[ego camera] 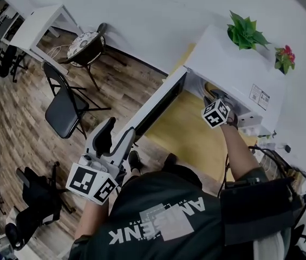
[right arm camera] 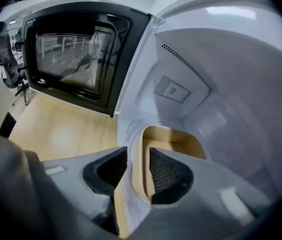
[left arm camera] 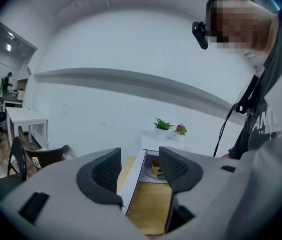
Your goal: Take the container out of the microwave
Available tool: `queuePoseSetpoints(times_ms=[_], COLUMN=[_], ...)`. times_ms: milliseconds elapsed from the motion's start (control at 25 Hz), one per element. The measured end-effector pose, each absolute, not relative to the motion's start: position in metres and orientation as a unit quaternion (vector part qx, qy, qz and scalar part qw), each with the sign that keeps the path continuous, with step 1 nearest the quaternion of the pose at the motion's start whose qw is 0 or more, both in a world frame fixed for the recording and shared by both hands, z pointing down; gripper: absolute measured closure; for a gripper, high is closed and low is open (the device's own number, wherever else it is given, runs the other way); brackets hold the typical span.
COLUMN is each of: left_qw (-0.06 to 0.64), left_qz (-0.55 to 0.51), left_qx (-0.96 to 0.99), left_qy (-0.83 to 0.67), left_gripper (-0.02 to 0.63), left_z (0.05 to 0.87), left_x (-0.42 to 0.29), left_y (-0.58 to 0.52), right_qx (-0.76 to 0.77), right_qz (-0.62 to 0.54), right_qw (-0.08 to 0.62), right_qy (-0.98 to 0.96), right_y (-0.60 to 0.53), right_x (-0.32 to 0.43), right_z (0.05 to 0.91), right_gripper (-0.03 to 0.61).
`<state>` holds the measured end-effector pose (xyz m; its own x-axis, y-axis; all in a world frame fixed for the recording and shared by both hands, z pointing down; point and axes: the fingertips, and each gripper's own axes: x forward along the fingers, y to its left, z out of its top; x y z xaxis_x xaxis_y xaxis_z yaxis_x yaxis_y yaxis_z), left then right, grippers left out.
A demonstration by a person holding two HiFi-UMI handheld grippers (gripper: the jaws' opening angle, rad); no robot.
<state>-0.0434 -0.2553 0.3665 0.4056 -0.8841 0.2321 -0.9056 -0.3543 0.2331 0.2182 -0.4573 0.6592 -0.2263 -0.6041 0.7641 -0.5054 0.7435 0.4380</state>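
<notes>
Looking steeply down, the head view shows a white microwave (ego camera: 234,64) on a yellow table (ego camera: 188,131), its door (ego camera: 158,104) swung wide open. A green plant (ego camera: 246,32) and a red-flowered plant (ego camera: 284,58) stand on top of the microwave. The right gripper (ego camera: 217,104) reaches into the open cavity, its tips out of sight there. The left gripper (ego camera: 116,137) sits low at the door's free end. A folding chair (ego camera: 66,110) stands well apart on the wooden floor (ego camera: 17,129).

The left gripper view has its jaws standing wide apart. The door's (left arm camera: 133,176) free edge runs up between them, closer to the left-hand pad, and neither pad presses on it. Beyond it sits the microwave (left arm camera: 153,143) with both plants on top.

The right gripper view looks into the white cavity (right arm camera: 220,84). The container (right arm camera: 173,136) lies on the cavity floor, white outside and tan inside. The jaws straddle its near wall, one pad outside and one inside. They are partly closed. The outer pad is at the wall, while a thin tan strip shows between the wall and the inner pad. The door's dark window (right arm camera: 76,54) and the table (right arm camera: 61,134) lie to the left.
</notes>
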Motion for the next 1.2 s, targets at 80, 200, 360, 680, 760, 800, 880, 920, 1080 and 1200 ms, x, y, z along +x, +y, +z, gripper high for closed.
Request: queuePoseSetpoints(times_ms=[80, 200, 360, 680, 760, 800, 880, 920, 1080, 1200], left_qw=[0.164, 0.161, 0.153, 0.165, 0.163, 0.160, 0.157, 0.157, 0.159, 0.157], left_qz=[0.037, 0.045, 0.044, 0.045, 0.048, 0.051, 0.055, 0.054, 0.052, 0.051], left_qx=[0.819, 0.816, 0.821, 0.824, 0.829, 0.832, 0.840, 0.844, 0.861, 0.875], left_qy=[-0.548, -0.553, -0.548, -0.540, -0.533, -0.528, -0.517, -0.511, -0.480, -0.456], left_gripper=[0.394, 0.394, 0.394, 0.394, 0.394, 0.394, 0.394, 0.394, 0.394, 0.394], left_z=[0.367, 0.367, 0.363, 0.363, 0.363, 0.363, 0.363, 0.363, 0.364, 0.364], left_x=[-0.044, -0.046, -0.042, -0.048, -0.050, -0.051, -0.051, -0.051, -0.050, -0.050], left_y=[-0.253, -0.251, -0.256, -0.262, -0.262, -0.262, -0.263, -0.264, -0.267, -0.269], right_qx=[0.347, 0.347, 0.347, 0.353, 0.358, 0.360, 0.364, 0.366, 0.378, 0.383], right_qz=[-0.071, -0.082, -0.077, -0.065, -0.062, -0.059, -0.049, -0.044, -0.025, -0.006], right_qw=[0.526, 0.531, 0.529, 0.517, 0.512, 0.510, 0.504, 0.500, 0.483, 0.470], right_qy=[-0.773, -0.769, -0.771, -0.777, -0.779, -0.779, -0.782, -0.784, -0.790, -0.795], right_y=[-0.458, -0.460, -0.461, -0.452, -0.447, -0.444, -0.436, -0.432, -0.409, -0.390], right_x=[0.219, 0.218, 0.218, 0.210, 0.207, 0.205, 0.201, 0.199, 0.189, 0.178], right_z=[0.661, 0.661, 0.661, 0.649, 0.643, 0.640, 0.634, 0.630, 0.615, 0.604], right_gripper=[0.461, 0.503, 0.523, 0.548, 0.549, 0.549, 0.549, 0.549, 0.549, 0.549])
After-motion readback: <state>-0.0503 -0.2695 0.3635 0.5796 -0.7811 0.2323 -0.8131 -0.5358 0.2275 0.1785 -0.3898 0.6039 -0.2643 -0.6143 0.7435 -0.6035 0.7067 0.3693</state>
